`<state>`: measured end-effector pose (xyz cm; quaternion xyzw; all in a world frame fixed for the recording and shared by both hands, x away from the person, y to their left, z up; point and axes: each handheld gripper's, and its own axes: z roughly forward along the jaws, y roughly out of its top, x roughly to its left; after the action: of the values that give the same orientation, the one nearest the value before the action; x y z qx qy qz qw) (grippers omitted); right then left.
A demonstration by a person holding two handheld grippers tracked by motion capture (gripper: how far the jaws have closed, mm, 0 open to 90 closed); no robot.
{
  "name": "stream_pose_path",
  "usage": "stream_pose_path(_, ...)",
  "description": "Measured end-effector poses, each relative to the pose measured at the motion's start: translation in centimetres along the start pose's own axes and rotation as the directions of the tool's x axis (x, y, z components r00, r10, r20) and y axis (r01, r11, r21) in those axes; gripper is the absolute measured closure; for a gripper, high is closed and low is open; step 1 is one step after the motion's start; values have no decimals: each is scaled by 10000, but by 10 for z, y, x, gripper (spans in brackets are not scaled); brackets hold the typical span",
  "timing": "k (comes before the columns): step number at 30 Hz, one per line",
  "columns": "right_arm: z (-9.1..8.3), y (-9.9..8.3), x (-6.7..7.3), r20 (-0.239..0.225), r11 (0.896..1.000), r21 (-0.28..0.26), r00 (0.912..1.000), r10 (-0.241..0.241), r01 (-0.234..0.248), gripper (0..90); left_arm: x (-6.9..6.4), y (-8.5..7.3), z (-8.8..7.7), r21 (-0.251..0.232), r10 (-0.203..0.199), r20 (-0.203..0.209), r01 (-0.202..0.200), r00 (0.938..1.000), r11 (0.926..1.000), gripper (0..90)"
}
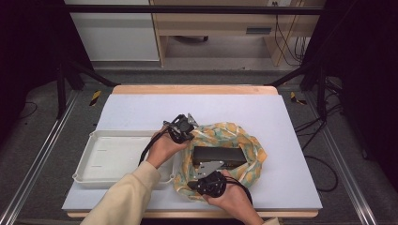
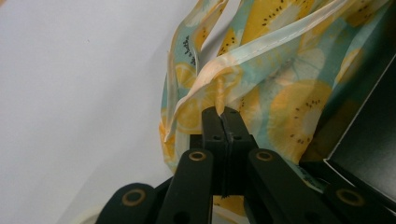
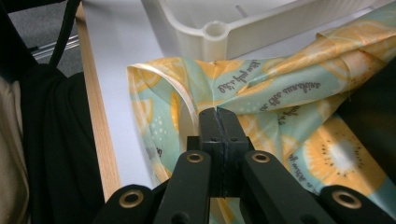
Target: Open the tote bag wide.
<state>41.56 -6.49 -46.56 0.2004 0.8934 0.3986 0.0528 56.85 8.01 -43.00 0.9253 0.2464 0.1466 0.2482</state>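
Both grippers' jaws on bag [image 1: 244, 143] hem.

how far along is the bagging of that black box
Done: the black box already sits inside the fruit-print bag. In hand: the left gripper and the right gripper each pinch the bag's rim on opposite sides. Left, probably: lifting the bag, perhaps into the white tray.

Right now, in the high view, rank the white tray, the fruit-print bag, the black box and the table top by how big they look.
Largest to smallest:
1. table top
2. white tray and fruit-print bag: alike in spread, so I won't rank them
3. black box, sitting inside the bag, partly covered
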Motion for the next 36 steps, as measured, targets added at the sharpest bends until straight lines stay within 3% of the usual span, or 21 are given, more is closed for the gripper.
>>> stream_pose_path(9, 3, -4, -2, -26, 9998, 138, 9999, 110, -110, 900, 0, -3, 9, 303, 15, 147, -19, 9999, 9995, 900)
stream_pose_path(16, 2, -6, -3, 118, 9997, 69, 9997, 236, -237, 866, -1, -5, 8, 167, -44, 118, 42, 9999, 9999, 866)
stream_pose_path(20, -3, -6, -2, 332, 9996, -47, 9991, 281, -279, 762, -3, -9, -1, -384, -206, -130, 201, 9997, 9991, 791)
stream_pose_path(21, -6, -5, -1, 481, 9997, -55, 9985, 256, -253, 688, -4, -10, -5, -594, -339, -245, 324, 9991, 9977, 721)
stream_pose_path(25, -17, -3, 0, 986, 9995, -132, 9946, 308, -297, 491, -6, -15, -20, -1276, -652, -323, 606, 9974, 9900, 625)
stream_pose_path(32, -47, -1, -1, 1682, 9984, -440, 9848, 438, -368, 368, -11, -20, -51, -2102, -620, -561, 490, 9965, 9764, 556)
stream_pose_path(36, -70, -6, -9, 2206, 9968, -627, 9734, 614, -487, 340, -17, -25, -67, -2333, -437, -664, 271, 9968, 9720, 539)
